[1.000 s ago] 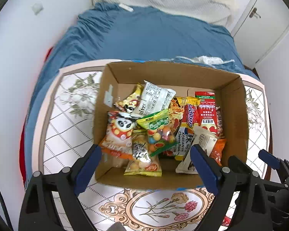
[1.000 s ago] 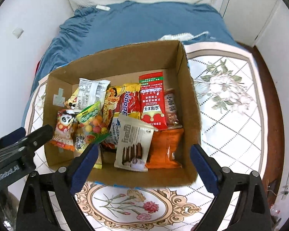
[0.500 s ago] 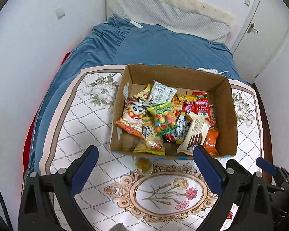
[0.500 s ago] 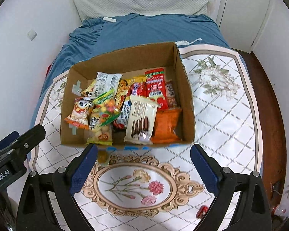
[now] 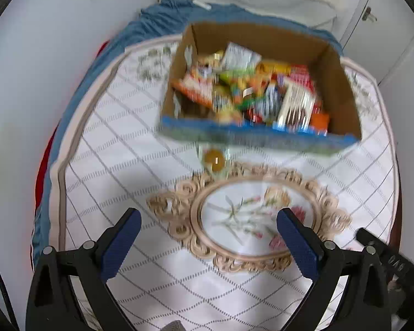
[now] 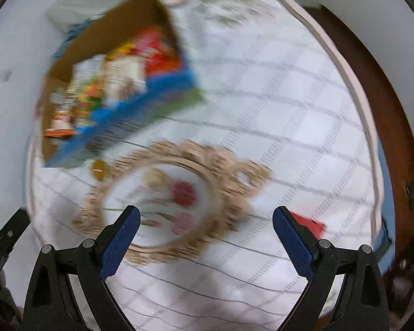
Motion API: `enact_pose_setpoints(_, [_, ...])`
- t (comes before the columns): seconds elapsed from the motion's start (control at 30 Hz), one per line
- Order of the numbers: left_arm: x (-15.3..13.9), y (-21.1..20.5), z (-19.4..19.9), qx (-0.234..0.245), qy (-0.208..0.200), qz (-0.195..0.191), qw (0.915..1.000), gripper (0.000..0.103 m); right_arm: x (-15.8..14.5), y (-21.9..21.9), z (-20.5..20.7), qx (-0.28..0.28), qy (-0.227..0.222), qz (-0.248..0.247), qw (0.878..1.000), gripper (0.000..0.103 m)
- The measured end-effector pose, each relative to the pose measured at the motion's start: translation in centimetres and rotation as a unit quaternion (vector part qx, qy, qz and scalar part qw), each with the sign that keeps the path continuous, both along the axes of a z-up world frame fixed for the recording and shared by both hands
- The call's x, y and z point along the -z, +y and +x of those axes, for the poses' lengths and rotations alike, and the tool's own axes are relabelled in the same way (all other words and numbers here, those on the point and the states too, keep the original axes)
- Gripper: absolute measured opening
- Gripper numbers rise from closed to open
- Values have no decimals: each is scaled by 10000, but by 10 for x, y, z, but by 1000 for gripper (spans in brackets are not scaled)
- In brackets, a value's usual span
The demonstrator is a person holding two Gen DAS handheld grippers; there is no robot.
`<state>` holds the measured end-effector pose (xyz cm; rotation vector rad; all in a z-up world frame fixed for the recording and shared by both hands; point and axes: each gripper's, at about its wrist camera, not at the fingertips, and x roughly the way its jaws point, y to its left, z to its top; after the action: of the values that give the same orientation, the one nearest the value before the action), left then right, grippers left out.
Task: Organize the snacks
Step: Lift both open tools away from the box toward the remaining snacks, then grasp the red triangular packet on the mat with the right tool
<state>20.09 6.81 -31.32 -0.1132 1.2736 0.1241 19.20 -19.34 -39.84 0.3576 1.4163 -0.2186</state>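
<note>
Left gripper (image 5: 208,227) and right gripper (image 6: 205,224) both spread wide, empty; stray sweet (image 5: 214,160) ahead beside box (image 5: 259,135) (nearer the left).

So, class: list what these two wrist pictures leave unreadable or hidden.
- Snack packets: left wrist view, labels smeared by motion blur.
- Box: right wrist view, heavily blurred; contents only colour patches.
- Amber item before the box: blurred in both views, identity unclear.
- Red item: right wrist view, partly hidden behind a gripper finger.
</note>
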Motion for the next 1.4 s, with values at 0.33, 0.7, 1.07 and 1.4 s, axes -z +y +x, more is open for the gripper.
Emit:
enact_pose_setpoints(0.33, [55,-11,-20,-61,500,149,9986,101,82,-97,-65,1963,794,742,9745,99])
enact_pose_setpoints(0.7, [74,-4,-4,-201,624,209,9976,101,110,-106,-67,2206,616,801,9701,52])
enact_pose_setpoints(1.07, [102,33,62,-642,820,-191,9944,101,97,-23,-8,1039,313,985,9892,49])
enact_pose_setpoints(1.4, [155,27,133,-427,1278,-360,9902,101,111,24,35,588,372,978,9928,49])
